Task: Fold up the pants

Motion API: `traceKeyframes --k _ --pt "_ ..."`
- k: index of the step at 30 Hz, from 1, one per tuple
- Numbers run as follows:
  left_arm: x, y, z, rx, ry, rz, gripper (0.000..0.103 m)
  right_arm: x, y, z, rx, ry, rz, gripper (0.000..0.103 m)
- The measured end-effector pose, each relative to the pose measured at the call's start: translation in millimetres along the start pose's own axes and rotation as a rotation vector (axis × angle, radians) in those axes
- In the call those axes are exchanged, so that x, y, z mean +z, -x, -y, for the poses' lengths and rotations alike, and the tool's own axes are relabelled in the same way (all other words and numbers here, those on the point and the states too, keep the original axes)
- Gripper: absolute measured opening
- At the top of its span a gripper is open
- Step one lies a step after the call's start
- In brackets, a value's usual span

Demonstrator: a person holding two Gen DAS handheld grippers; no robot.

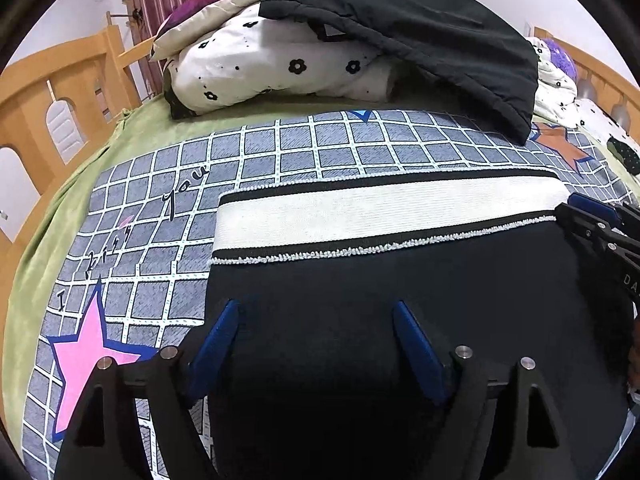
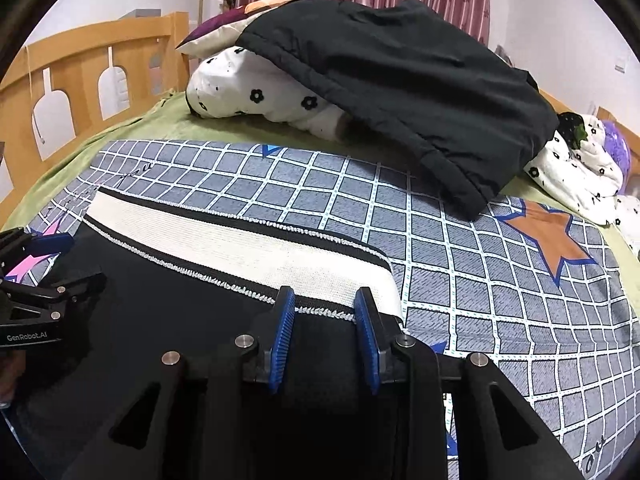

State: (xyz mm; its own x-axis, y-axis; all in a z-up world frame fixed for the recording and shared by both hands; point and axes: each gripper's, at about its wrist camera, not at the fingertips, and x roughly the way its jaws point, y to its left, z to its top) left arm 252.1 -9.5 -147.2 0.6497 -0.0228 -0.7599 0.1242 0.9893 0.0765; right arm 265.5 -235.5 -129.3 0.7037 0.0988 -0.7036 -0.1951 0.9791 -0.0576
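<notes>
**Fold laid down, but the right side may drag back with the tool**

The biggest risk lies with the whole bundle. The pants (image 1: 360,320) lie folded on the checked blanket (image 1: 280,148) on the bed (image 1: 168,128), the white waistband (image 1: 384,208) on top at the far edge. The fabric looks soft and stacked in layers; any sideways pull would probably slide the top layer off the one beneath and undo the fold.

Next, the right tool (image 2: 325,304). Its blue fingers (image 2: 282,332) stand narrowly apart at the near right corner of the waistband, with black cloth between them. I cannot tell whether the pads press that cloth or merely flank it. If it lifts away while the cloth is pinched, I judge that the corner would rise and flip back, leaving a crooked edge.

The left tool (image 1: 316,312) is less of a worry: it is spread wide over the black cloth, gripping nothing, with the pants between and beneath its fingers. Its left fingertip sits close to the left side edge of the pants, though, and could snag that edge as it draws back.

Smaller still: the black jacket (image 1: 420,40) and the flowered quilt (image 1: 280,64) sit heaped well beyond the waistband, clear of the fold, so they matter only if the pants get pushed forward.

Last, the bumpy white trim (image 2: 320,312) along the waistband lies right at the right tool's fingertips and might catch on the ridged pads.
</notes>
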Motion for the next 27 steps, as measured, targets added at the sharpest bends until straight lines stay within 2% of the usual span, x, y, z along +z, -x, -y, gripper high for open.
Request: traceKeyframes --k 5,8,10,12,17,27 --pt "0.8 -0.2 2.0 0.005 -0.003 -0.005 0.080 3.8 -0.8 -0.9 0.002 0.010 -0.021 0.031" --pt "7.6 5.7 -4.9 0.006 0.028 0.033 0.071 8.8 1.3 4.3 0.033 0.014 -0.040 0.031" --pt "12.2 3.6 -11.0 -0.021 0.046 0.033 0.071 10.7 4.1 10.9 0.051 -0.016 -0.040 0.029" --pt "11.7 -6.9 -15.4 -0.040 0.073 -0.006 0.071 10.0 2.2 16.3 0.057 -0.034 -0.039 0.029" --pt "9.5 -12.2 -17.5 -0.056 0.084 -0.010 0.072 3.1 -1.6 7.6 0.024 0.007 -0.028 0.029" --pt "7.7 -10.9 -18.8 -0.072 0.086 -0.024 0.075 4.8 -3.0 9.0 0.032 0.022 -0.066 0.030"
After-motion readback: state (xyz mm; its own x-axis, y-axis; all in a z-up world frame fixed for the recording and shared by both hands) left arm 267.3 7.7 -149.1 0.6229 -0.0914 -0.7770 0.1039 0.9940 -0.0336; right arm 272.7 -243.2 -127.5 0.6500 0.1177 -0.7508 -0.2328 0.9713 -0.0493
